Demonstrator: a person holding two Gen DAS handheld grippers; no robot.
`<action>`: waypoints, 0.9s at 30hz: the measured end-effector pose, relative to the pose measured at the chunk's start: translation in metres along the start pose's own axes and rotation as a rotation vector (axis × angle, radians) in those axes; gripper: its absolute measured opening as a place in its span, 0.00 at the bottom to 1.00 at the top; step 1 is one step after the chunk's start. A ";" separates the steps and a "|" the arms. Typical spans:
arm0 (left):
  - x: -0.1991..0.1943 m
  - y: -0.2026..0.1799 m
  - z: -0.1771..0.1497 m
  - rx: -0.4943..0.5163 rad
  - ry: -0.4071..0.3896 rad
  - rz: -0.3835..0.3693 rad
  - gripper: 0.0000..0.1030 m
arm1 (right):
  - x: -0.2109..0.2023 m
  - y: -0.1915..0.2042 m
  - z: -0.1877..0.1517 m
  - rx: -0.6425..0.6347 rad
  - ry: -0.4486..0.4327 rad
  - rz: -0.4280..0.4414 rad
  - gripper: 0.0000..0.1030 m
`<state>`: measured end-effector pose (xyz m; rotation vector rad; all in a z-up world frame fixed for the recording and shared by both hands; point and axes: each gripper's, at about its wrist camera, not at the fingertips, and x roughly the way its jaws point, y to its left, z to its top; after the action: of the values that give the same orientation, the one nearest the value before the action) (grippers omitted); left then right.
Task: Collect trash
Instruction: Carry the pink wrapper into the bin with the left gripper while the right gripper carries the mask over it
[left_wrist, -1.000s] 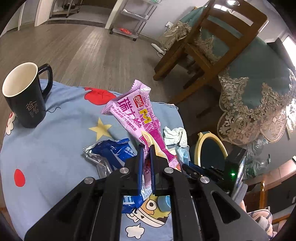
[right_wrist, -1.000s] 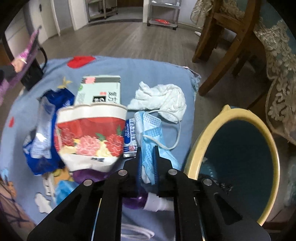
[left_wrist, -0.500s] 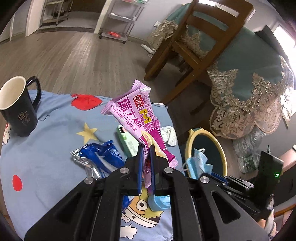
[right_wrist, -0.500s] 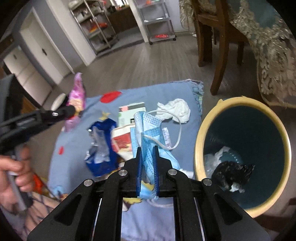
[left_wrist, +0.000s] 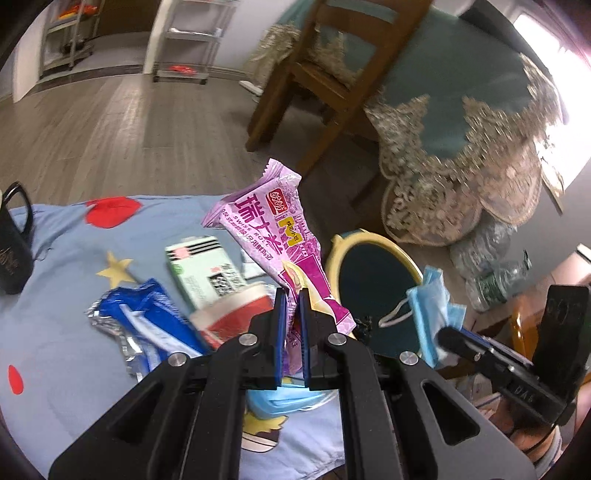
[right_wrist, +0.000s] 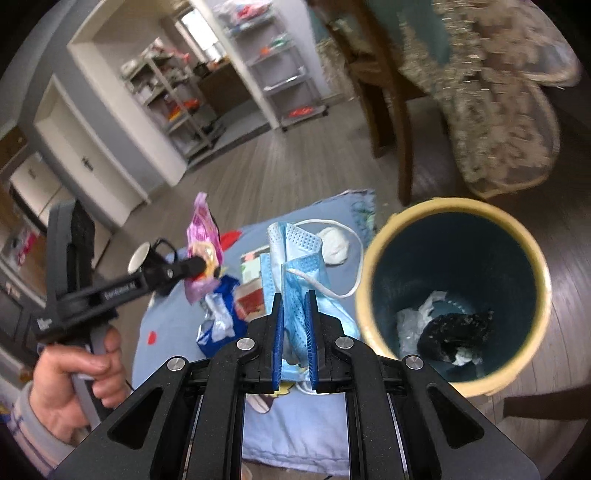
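My left gripper (left_wrist: 290, 299) is shut on a pink snack wrapper (left_wrist: 271, 236) and holds it above the blue cloth (left_wrist: 59, 295). My right gripper (right_wrist: 294, 301) is shut on a blue face mask (right_wrist: 295, 266), raised just left of the yellow-rimmed bin (right_wrist: 373, 266). The bin holds white and black trash (right_wrist: 443, 332). In the left wrist view the bin (left_wrist: 373, 240) lies right of the wrapper, and the mask (left_wrist: 432, 306) hangs beside it. The left gripper with the wrapper (right_wrist: 203, 236) shows in the right wrist view.
On the cloth lie a blue foil wrapper (left_wrist: 147, 325), a green-white carton (left_wrist: 203, 269), a red paper cup (left_wrist: 232, 317) and a white tissue (right_wrist: 334, 245). A black mug (left_wrist: 11, 251) stands at the left. A wooden chair (left_wrist: 325, 74) and lace-draped table (left_wrist: 461, 147) stand behind.
Both grippers have risen with their loads. The right gripper has carried the mask higher and closer to the bin. The left gripper has lifted the wrapper further above the cloth.
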<state>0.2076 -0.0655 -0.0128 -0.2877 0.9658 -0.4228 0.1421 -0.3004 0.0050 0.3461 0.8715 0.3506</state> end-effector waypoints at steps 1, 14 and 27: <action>0.003 -0.006 -0.001 0.012 0.006 -0.005 0.06 | -0.004 -0.004 0.000 0.014 -0.012 -0.007 0.12; 0.044 -0.074 -0.006 0.135 0.077 -0.058 0.06 | -0.034 -0.060 0.001 0.215 -0.147 -0.125 0.12; 0.105 -0.118 -0.015 0.197 0.171 -0.070 0.06 | -0.035 -0.095 -0.004 0.354 -0.175 -0.180 0.12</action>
<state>0.2218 -0.2192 -0.0482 -0.1079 1.0742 -0.6100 0.1333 -0.3997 -0.0148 0.6114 0.7844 -0.0043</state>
